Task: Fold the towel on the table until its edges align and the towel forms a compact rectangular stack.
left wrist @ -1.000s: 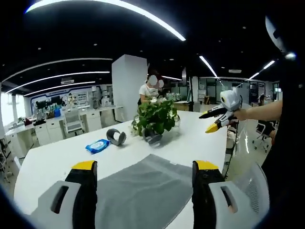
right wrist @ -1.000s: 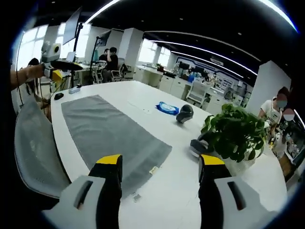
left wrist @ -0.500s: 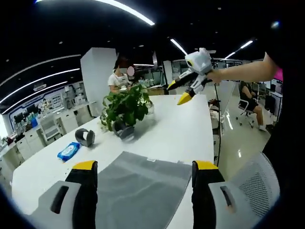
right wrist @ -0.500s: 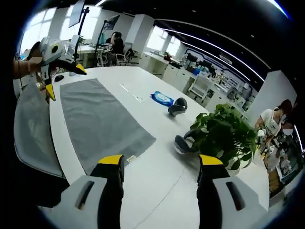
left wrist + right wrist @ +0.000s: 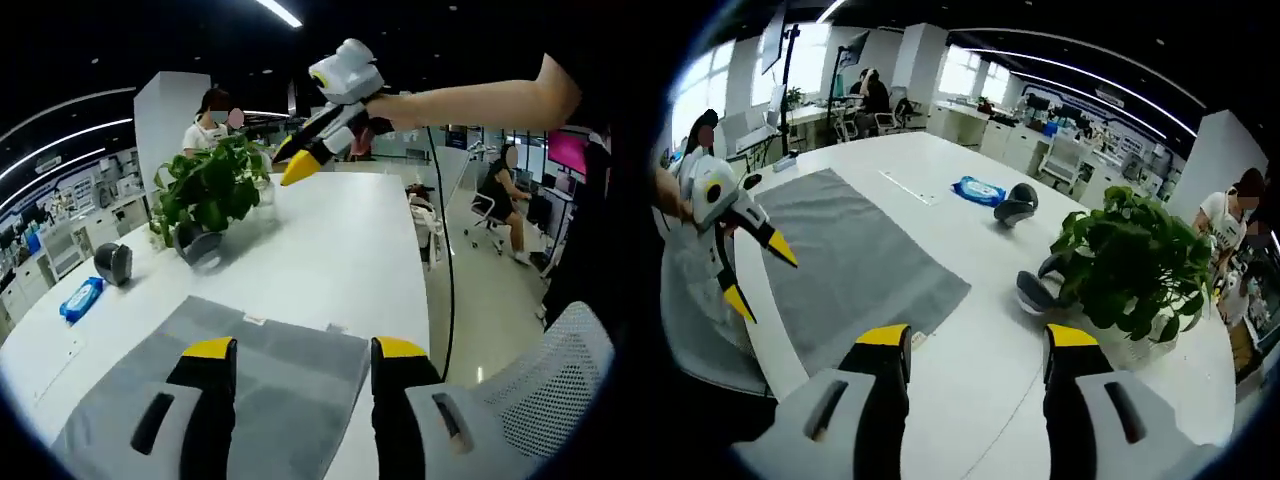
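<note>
Both tools are up off the cloth and holding nothing: the left tool (image 5: 295, 350) has its yellow-tipped jaws spread, hovering over one short end of the grey towel (image 5: 250, 390), and in the right gripper view it appears at the near long edge of the tabletop (image 5: 970, 190), jaws apart. The right tool (image 5: 975, 335) is spread too, riding above bare white surface just past the towel's other short end; in the left gripper view it hangs high over the middle of the tabletop, well clear of the fabric. The towel lies flat and unfolded along that near edge, so the fold looks not yet begun. Now the risks, as I read them: the towel sits close to the edge, so a one-sided grab could drag it askew or pull a corner over the side. If the two tools don't pinch matching corners, the halves will likely land crooked and the edges won't line up. Beyond the towel stand a potted plant (image 5: 1135, 270), a dark round device (image 5: 1012, 207) and a blue packet (image 5: 980, 190); a wide swing of the lifted cloth could clip them, the plant being the one nearest the right tool.
</note>
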Motion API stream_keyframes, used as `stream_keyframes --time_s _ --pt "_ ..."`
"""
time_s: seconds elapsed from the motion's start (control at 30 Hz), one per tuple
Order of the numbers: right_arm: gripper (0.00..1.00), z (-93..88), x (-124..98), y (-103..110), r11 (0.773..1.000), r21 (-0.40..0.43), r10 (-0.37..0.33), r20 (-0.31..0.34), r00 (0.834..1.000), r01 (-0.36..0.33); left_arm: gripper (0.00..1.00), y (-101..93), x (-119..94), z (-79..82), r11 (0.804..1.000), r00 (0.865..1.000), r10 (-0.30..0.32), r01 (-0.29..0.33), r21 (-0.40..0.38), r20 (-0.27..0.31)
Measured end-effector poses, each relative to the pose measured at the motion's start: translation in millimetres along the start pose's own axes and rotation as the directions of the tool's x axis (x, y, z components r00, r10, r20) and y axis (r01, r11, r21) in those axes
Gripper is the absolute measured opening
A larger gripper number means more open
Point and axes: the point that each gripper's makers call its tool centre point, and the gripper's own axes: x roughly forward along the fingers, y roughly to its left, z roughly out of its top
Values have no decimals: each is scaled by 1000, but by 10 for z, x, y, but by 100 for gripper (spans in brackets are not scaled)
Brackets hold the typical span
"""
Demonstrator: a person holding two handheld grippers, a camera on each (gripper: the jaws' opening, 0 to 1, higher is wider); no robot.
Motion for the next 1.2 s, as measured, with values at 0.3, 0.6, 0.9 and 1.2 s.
stream_keyframes --time_s 0.3,0.6,0.9,1.2 --pt "45 -107 395 125 998 45 35 -19 999 -34 33 -383 581 -370 992 990 -115 118 33 -87" --pt "42 -379 800 311 984 155 93 -59 994 -83 28 -579 968 -694 987 977 -135 148 67 -165" --pt "38 -468 1028 408 978 174 132 -87 987 -116 24 -514 1225 -623 995 991 -70 77 62 -114" --pt "36 -438 1110 487 974 185 148 -72 986 -132 9 -430 1214 -633 993 990 -58 71 93 -132"
